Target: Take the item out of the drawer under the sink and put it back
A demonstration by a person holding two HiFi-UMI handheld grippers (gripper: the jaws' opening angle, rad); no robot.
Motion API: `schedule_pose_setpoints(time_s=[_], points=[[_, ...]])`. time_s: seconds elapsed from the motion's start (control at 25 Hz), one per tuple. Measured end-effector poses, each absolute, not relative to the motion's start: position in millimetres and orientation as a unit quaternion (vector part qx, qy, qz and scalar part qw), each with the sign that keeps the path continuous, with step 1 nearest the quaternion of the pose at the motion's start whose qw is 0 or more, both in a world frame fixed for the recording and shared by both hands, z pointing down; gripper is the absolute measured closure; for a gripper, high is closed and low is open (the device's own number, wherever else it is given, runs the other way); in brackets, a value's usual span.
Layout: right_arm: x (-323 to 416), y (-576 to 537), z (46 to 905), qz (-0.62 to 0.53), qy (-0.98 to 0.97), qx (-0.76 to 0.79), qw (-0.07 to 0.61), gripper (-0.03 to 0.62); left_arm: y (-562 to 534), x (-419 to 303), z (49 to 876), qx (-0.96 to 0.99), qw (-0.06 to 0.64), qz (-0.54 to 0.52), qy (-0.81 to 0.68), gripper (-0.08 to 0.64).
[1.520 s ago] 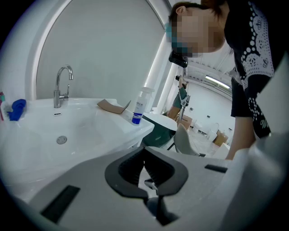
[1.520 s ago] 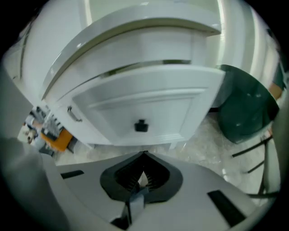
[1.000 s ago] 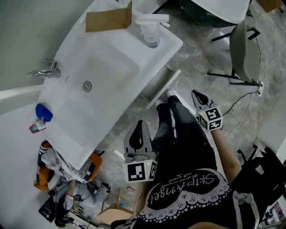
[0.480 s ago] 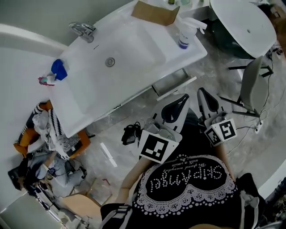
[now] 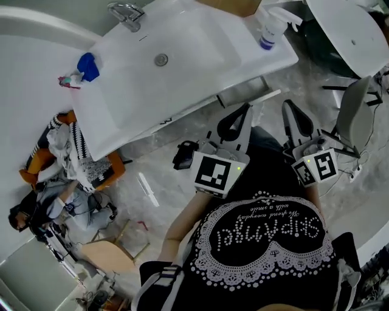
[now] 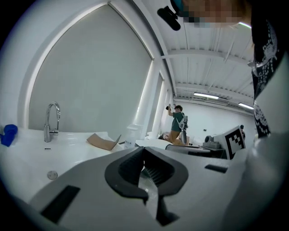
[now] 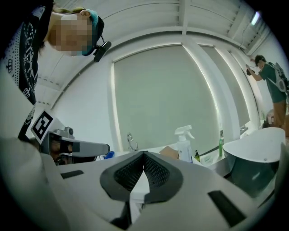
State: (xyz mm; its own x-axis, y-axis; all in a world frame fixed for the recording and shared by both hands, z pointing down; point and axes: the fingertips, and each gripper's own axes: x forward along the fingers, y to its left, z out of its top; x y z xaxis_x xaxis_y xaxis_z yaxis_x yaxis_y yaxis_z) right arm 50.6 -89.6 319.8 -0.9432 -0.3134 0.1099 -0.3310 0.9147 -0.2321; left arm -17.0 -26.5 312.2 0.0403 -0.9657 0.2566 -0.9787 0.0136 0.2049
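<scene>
The white sink [image 5: 182,67] runs across the top of the head view. Below its front edge the drawer [image 5: 250,103] shows as a white front standing slightly out; what is inside is hidden. My left gripper [image 5: 245,109] is held up in front of me, pointing at the drawer side of the sink, jaws shut and empty. My right gripper [image 5: 287,105] is beside it on the right, also shut with nothing in it. In the left gripper view the shut tips [image 6: 143,149] point over the basin top. The right gripper [image 7: 144,154] looks level across the counter.
A spray bottle [image 5: 267,30], a cardboard piece [image 5: 234,6], a tap [image 5: 124,12] and a blue object [image 5: 88,65] sit on the sink. On the floor are a clothes pile [image 5: 73,164], a black object [image 5: 184,155] and a white strip [image 5: 148,189]. A chair [image 5: 352,115] and tub [image 5: 349,30] stand right.
Both grippers have come up from low beside my legs to chest height, the right one the most. My head view has swung so the sink now lies across the top.
</scene>
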Motion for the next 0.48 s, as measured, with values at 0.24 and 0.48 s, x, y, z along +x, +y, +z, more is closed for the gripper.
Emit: schedule_pose_setpoints(time_s=[0.24,0.48], points=[[51.1,-75.9,324.5,0.120,-0.976,0.177,0.039,0.580,-25.3,-2.0,312.0,0.738,0.149,0.040,-0.657,0.555],[48.1,-75.4,323.9,0.114,-0.975,0.186,0.035,0.580,-26.9,-1.9,312.1,0.747,0.136,0.052,-0.649,0.555]])
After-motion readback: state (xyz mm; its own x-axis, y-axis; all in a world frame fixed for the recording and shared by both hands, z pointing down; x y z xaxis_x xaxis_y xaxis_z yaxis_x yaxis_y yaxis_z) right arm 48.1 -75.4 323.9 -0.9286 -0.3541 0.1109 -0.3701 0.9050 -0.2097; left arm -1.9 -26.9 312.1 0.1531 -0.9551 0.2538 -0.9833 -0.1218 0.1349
